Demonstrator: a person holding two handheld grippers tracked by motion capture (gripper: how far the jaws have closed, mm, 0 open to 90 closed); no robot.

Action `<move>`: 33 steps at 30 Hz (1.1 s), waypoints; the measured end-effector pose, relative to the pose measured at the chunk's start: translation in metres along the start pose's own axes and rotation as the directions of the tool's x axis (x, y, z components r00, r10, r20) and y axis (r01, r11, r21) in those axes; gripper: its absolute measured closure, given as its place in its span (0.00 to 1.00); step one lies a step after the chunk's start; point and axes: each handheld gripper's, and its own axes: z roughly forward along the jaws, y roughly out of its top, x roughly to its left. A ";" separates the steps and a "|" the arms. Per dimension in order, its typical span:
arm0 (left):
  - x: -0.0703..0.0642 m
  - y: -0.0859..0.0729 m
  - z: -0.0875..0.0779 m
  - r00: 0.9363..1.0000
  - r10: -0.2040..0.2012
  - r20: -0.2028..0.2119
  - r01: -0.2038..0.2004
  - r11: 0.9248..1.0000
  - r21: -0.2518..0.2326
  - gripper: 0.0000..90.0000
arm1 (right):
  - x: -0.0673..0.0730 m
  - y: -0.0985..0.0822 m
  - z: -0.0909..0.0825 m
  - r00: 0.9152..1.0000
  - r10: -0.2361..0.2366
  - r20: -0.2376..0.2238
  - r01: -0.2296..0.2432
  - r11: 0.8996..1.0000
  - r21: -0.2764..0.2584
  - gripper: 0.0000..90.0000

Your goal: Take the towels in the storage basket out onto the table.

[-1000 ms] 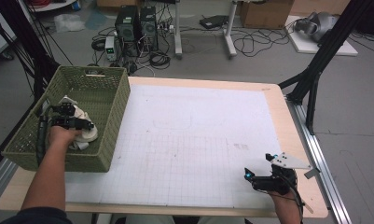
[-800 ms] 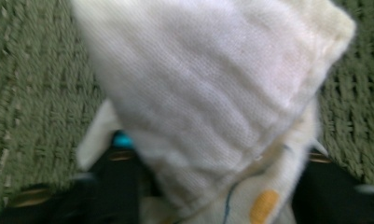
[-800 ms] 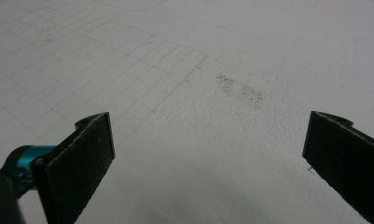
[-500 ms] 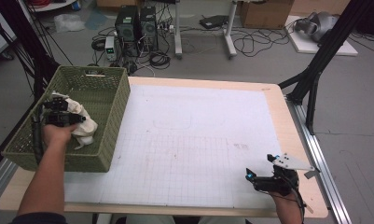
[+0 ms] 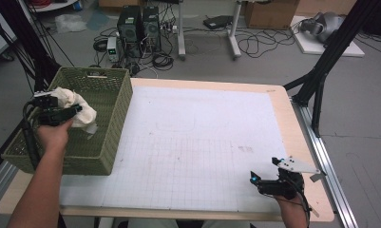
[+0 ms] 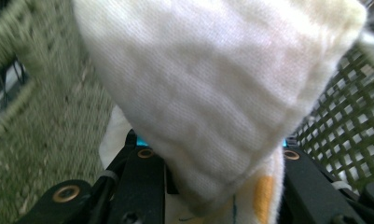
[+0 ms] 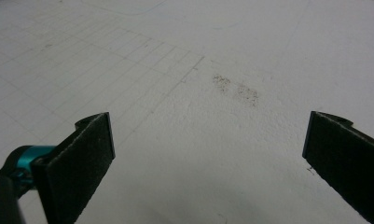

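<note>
Left tool (image 5: 60, 113) clenches a bunched white cloth (image 5: 79, 110) over the basket (image 5: 113, 127); soft, light, floppy—best gripped at a thick fold. Right tool (image 5: 266, 183) gapes.

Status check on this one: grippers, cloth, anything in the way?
Left gripper shut on white cloth, lifted above green basket. Right gripper open over the mat. Path unobstructed.

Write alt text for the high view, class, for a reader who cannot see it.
The left gripper holds a bunched white cloth lifted above a green woven basket at the left edge of a table covered by a white gridded mat. The right gripper rests open near the table's front right corner, holding nothing.
</note>
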 end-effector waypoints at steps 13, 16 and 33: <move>-0.001 0.016 -0.038 0.988 -0.001 0.157 0.023 0.991 -0.134 0.78 | 0.003 0.002 0.005 1.000 -0.013 -0.012 0.013 1.000 0.013 0.01; -0.008 0.020 -0.044 0.983 0.018 0.182 0.011 0.987 -0.157 0.78 | 0.003 0.003 0.006 1.000 -0.013 -0.014 0.014 1.000 0.015 0.01; -0.063 0.036 -0.074 0.933 0.145 0.330 -0.048 0.957 -0.285 0.78 | 0.004 0.004 0.006 1.000 -0.014 -0.015 0.015 1.000 0.012 0.02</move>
